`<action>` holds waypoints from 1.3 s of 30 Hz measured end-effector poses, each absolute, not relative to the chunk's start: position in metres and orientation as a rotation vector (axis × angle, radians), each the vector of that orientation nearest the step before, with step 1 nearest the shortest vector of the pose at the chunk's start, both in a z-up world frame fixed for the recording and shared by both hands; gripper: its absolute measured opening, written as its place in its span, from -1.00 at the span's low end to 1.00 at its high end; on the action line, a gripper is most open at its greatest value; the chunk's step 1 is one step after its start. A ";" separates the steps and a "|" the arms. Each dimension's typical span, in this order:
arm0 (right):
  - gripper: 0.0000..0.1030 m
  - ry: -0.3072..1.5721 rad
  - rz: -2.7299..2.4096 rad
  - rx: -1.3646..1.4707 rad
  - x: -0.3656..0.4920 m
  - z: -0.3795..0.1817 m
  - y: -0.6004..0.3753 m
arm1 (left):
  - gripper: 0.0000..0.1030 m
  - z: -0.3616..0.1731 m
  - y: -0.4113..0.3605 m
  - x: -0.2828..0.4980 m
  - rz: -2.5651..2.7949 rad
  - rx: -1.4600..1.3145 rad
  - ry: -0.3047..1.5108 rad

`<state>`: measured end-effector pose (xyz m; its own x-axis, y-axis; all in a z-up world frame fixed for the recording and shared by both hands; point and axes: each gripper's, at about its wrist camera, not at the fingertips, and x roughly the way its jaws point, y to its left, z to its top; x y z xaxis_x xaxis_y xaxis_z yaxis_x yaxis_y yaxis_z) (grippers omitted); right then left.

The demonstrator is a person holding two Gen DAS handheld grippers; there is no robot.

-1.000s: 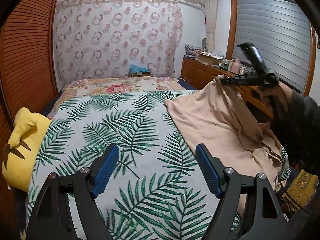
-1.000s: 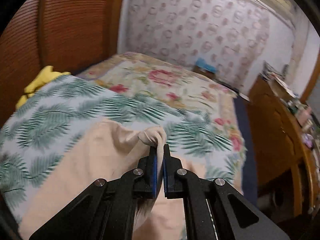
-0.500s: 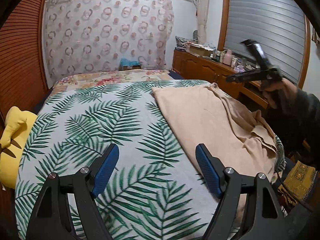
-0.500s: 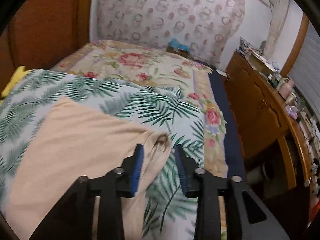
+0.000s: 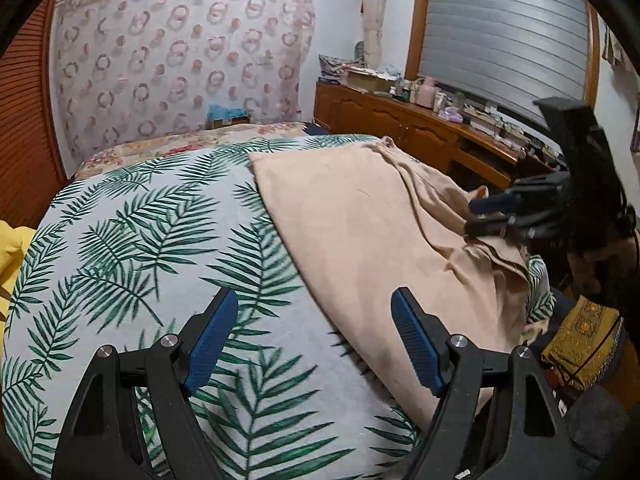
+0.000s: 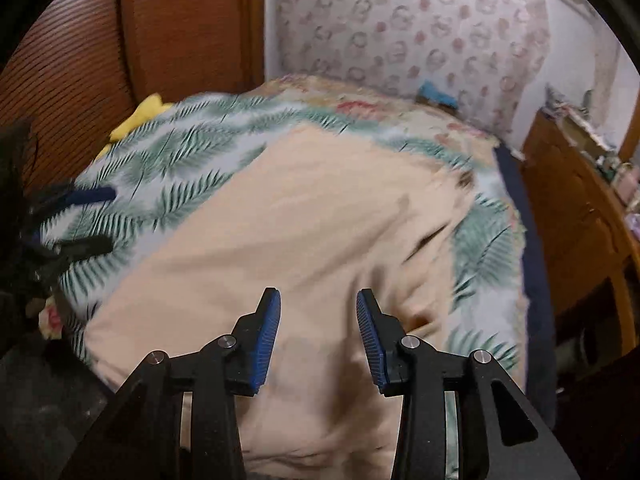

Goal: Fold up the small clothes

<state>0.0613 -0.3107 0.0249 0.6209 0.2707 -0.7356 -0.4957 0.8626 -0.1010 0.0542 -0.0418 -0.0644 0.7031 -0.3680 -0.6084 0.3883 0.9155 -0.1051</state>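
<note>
1. Standing part-way apart, the right gripper [image 6: 318, 332] has blue fingers [image 6: 267, 330] that pinch nothing; its jaws have just been opening, and no cloth lies between them. They hang over the beige garment [image 6: 288, 216].
2. Left gripper [image 5: 314, 340]: fingers [image 5: 210, 336] spread wide, empty, poised above the palm-leaf bedspread [image 5: 132, 232] just beside the garment's near edge. No contact with cloth is visible.
3. Garment position: spread across the right half of the bed in the left wrist view, its left portion flat, its right side bunched in ridges near the bed's edge, part of it draping over that edge.
4. Step in hand, as judged: laying the piece out flat before the first fold. The far corner appears set down; the right side is not yet smooth.
5. Next move, as judged: each gripper needs a fresh hold on an edge or corner, the right on the rumpled side, the left on the near hem, then a pull outward to flatten.
6. Risk noted: loose layers on the right may be pinched together.
7. Surroundings: yellow cushion [image 5: 12, 252] at the bed's left, well apart from the work.
</note>
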 end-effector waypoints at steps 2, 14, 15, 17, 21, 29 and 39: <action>-0.20 0.811 0.431 -0.316 0.060 0.016 -0.316 | 0.54 -0.065 -0.045 0.053 -0.426 0.038 0.676; -0.85 0.778 0.408 -0.235 0.014 0.034 -0.361 | 0.54 -0.070 -0.068 0.047 -0.459 0.088 0.735; -0.86 0.767 0.398 -0.219 0.010 0.037 -0.366 | 0.54 -0.070 -0.070 0.046 -0.459 0.094 0.739; -0.87 0.746 0.369 -0.197 -0.001 0.042 -0.379 | 0.54 -0.071 -0.072 0.044 -0.457 0.102 0.747; -0.87 0.743 0.354 -0.148 -0.016 0.042 -0.395 | 0.54 -0.074 -0.074 0.040 -0.451 0.114 0.765; -0.39 0.685 0.296 -0.130 -0.015 0.038 -0.387 | 0.54 -0.073 -0.077 0.036 -0.459 0.117 0.766; -0.05 0.741 0.306 -0.093 0.002 0.010 -0.392 | 0.54 -0.078 -0.083 0.032 -0.485 0.116 0.787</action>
